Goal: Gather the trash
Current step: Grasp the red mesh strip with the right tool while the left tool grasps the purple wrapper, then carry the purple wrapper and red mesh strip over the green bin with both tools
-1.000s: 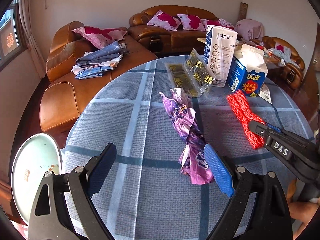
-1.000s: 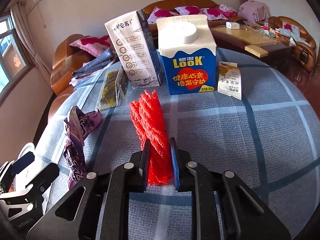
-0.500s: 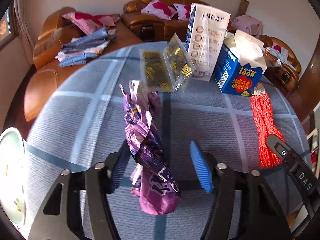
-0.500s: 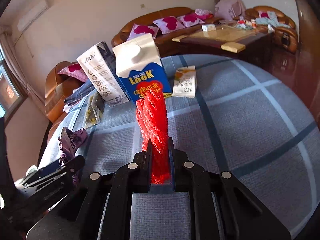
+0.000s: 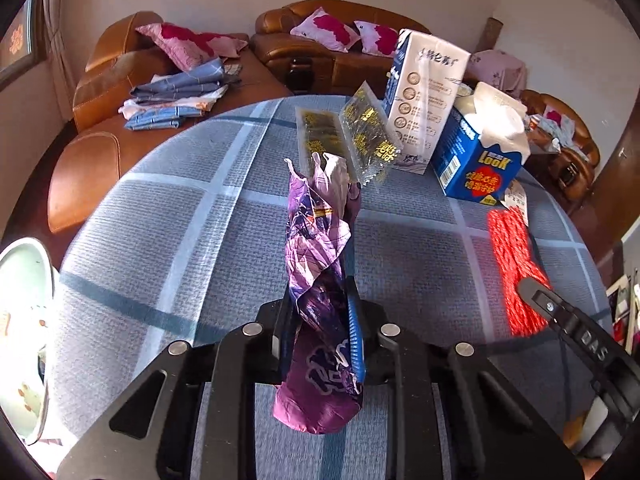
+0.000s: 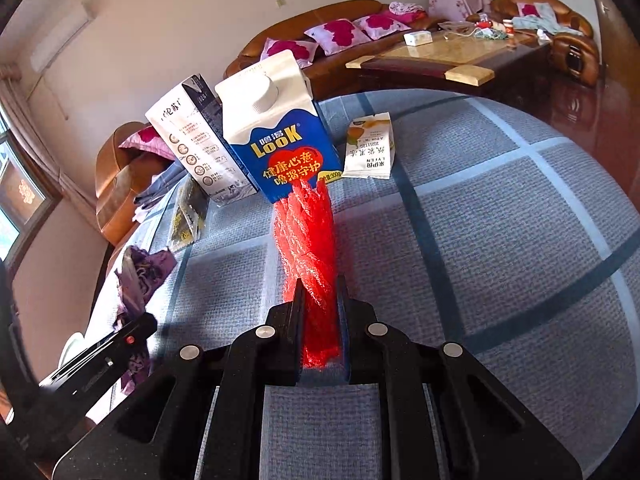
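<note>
My left gripper is shut on a crumpled purple wrapper and holds it just above the round table. My right gripper is shut on a red mesh net, lifted off the cloth; the net also shows in the left wrist view. The purple wrapper shows at the left of the right wrist view. A blue LOOK carton, a white carton, gold-printed clear packets and a small white sachet stand or lie on the table.
The round table has a blue-grey checked cloth. A pale green bin stands at the left below the table edge. Brown leather sofas with folded clothes lie behind. A wooden coffee table is at the far right.
My left gripper closed on the purple wrapper and lifted it. My right gripper kept hold of the red net and raised it off the table.
</note>
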`<act>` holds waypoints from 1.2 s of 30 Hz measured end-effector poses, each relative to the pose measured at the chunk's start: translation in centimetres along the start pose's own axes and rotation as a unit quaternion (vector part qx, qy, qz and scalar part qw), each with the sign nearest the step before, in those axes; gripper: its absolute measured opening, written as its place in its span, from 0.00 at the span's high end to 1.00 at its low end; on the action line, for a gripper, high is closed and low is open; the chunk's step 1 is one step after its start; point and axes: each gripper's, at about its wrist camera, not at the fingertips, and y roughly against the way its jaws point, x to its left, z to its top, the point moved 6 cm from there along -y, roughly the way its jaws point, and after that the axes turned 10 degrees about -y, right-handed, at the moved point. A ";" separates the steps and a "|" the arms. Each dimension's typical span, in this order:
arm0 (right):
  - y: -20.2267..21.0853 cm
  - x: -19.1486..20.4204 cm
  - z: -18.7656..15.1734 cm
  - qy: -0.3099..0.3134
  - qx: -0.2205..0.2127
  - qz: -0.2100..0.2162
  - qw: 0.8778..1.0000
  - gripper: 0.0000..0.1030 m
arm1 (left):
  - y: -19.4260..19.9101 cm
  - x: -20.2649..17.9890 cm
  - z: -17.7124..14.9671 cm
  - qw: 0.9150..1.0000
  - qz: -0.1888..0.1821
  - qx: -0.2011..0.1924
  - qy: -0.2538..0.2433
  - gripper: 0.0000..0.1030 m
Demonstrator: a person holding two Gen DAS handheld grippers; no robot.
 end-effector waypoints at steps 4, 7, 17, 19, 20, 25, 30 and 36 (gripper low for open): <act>-0.2 -0.2 0.1 -0.007 0.004 0.001 1.000 0.86 | 2.3 -0.4 -1.1 0.999 0.014 -0.024 -0.025 0.79; -0.2 -0.1 0.0 -0.006 0.004 -0.002 1.000 0.86 | 3.0 0.1 -2.2 1.000 0.013 -0.020 -0.020 0.79; -0.4 1.1 -0.6 0.040 -0.002 -0.056 0.998 0.86 | 4.8 2.2 -4.8 1.000 0.024 -0.010 -0.007 0.79; -0.4 1.4 -0.8 0.052 -0.006 -0.070 0.996 0.86 | 5.2 2.7 -5.3 1.000 0.021 -0.008 -0.001 0.79; -0.5 1.4 -0.8 0.056 -0.006 -0.075 0.996 0.86 | 5.4 2.8 -5.5 1.000 0.020 -0.008 0.001 0.79; -0.7 2.1 -1.3 0.091 -0.013 -0.113 0.989 0.86 | 6.9 3.4 -6.3 1.000 0.014 -0.015 0.003 0.79; -0.9 2.3 -1.7 0.112 -0.015 -0.137 0.984 0.86 | 8.0 4.1 -7.1 1.000 0.013 -0.018 0.013 0.79; -0.8 2.8 -2.5 0.144 -0.007 -0.166 0.975 0.86 | 9.8 4.5 -7.5 0.999 0.013 -0.032 0.016 0.79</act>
